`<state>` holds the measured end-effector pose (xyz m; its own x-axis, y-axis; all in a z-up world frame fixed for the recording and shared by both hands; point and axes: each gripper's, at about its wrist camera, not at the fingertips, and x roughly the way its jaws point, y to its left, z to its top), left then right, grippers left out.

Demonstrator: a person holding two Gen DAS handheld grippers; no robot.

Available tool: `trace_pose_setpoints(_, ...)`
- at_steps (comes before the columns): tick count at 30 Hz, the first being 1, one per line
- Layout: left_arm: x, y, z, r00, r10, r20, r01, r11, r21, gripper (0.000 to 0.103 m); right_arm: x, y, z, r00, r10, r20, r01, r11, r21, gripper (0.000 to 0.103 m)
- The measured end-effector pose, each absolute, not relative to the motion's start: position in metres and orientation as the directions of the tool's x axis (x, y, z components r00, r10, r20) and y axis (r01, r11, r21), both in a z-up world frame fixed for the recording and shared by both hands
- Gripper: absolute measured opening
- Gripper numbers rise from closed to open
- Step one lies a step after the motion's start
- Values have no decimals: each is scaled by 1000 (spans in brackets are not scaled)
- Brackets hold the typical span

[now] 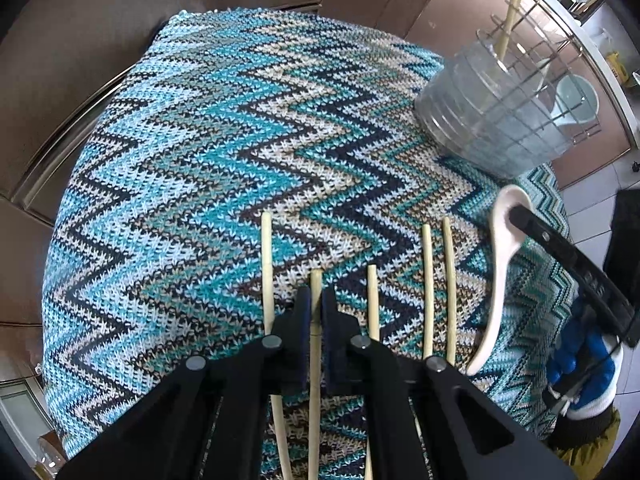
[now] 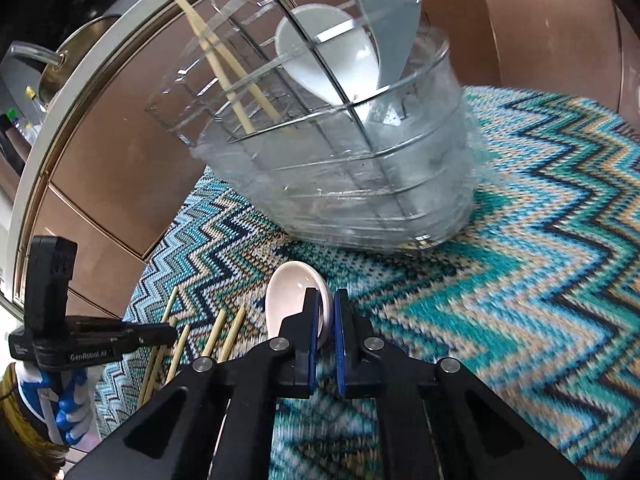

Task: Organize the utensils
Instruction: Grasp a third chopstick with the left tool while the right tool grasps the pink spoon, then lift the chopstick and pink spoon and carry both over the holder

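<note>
Gripping one chopstick (image 1: 315, 300), four beside — one spoon (image 1: 502, 256)

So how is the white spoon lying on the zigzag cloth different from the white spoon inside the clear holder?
The white ceramic spoon on the zigzag cloth lies flat, while the white spoon in the clear plastic holder stands up, bowl on top. The cloth spoon has the right gripper shut on its bowl's rim; the holder spoon is touched by no gripper. The cloth spoon is out in the open; the holder spoon sits behind clear walls. Both are white with deep bowls.
</note>
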<state>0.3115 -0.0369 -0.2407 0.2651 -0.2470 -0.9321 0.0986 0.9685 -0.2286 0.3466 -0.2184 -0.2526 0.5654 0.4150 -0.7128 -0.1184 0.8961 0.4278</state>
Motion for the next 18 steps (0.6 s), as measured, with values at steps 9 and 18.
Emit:
trace_pose_setpoints(9,280,-31,-208,380,-286,-880,122,958,-258,5,277,-223,-210,660,317,-681,-100,935,339,6)
trace_pose_setpoints(18,236,-18,-159,499,-311,-809,174,950,-258,5,200,-211,-169,742,229,-631,-80,963,257,7)
